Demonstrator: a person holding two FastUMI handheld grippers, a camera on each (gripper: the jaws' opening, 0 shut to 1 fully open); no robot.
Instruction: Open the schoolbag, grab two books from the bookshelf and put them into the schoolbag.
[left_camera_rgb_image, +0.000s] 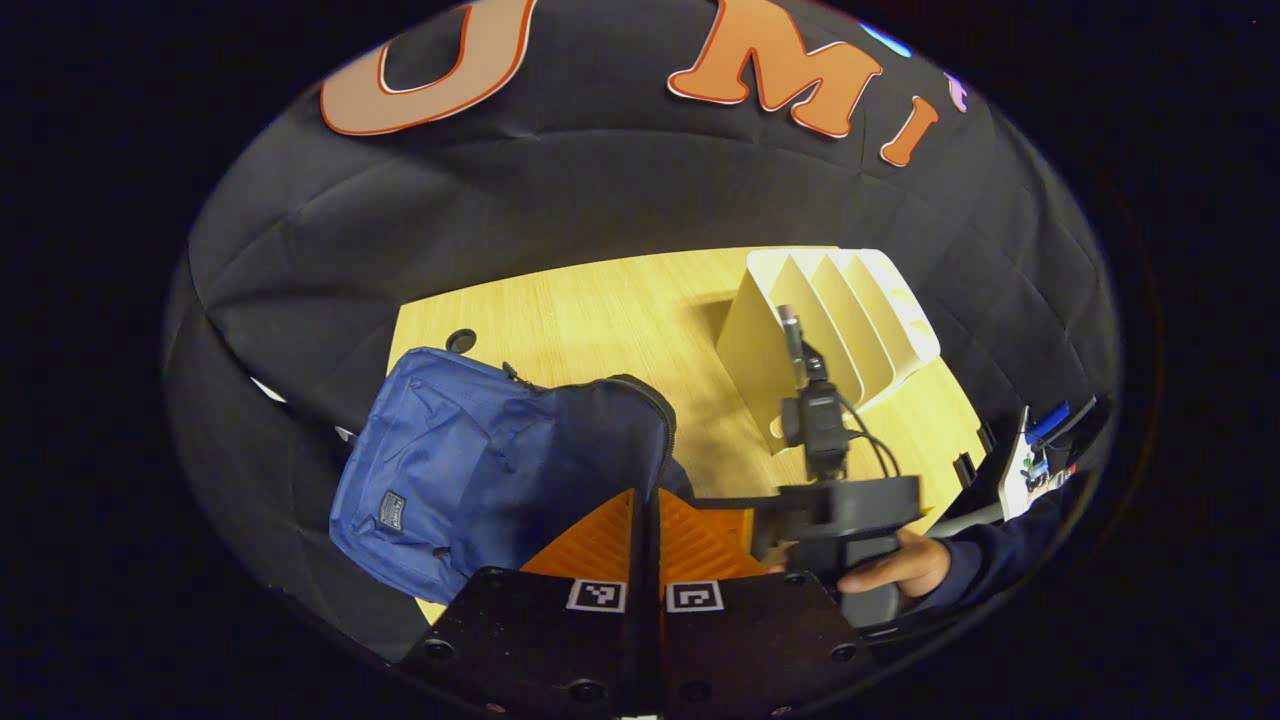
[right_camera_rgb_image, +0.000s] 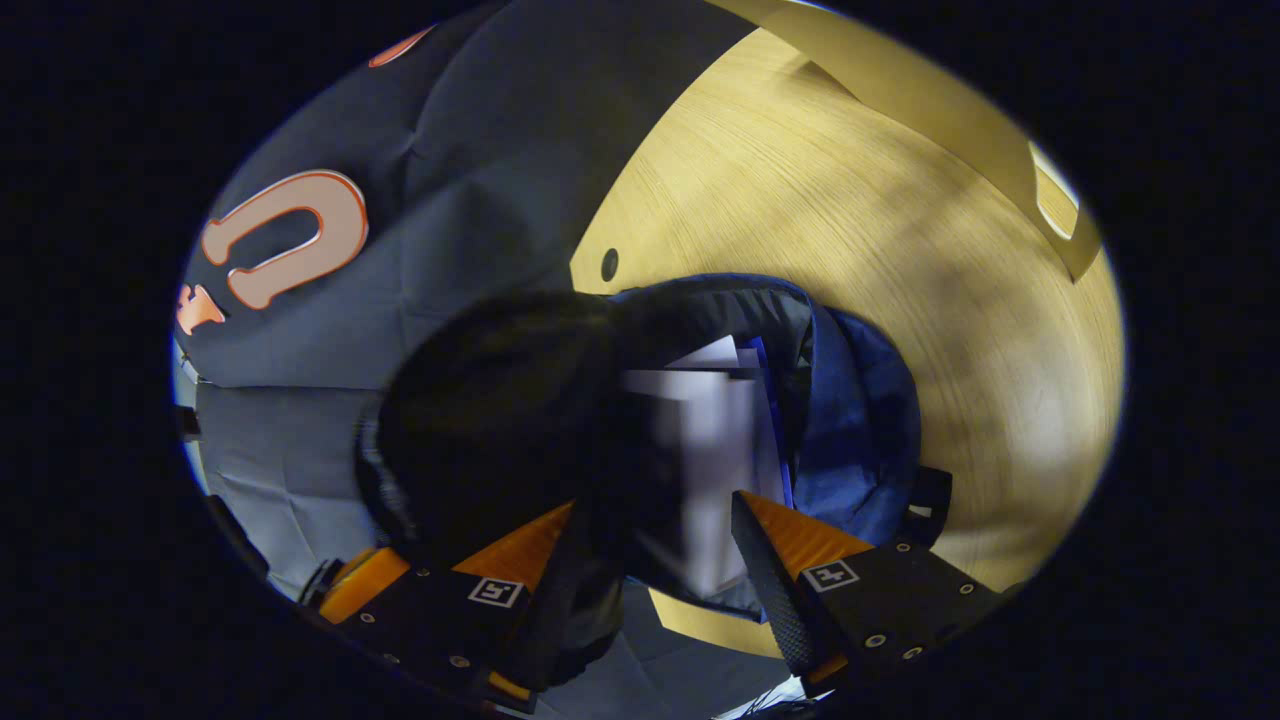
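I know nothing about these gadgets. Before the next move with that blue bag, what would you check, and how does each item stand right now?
1. Schoolbag open: ok, its mouth gapes in the right gripper view.
2. Books inside: ok, pale books stand in the opening, blurred.
3. Bookshelf emptied: ok, its visible slots hold nothing.
4. Left hand-held gripper grip: fingers closed together at the bag's edge; whether they pinch fabric, cannot tell.
5. Right hand-held gripper free of the books: ok, fingers spread above the opening.
6. Bag fully on the table: not ok, one corner overhangs the edge.
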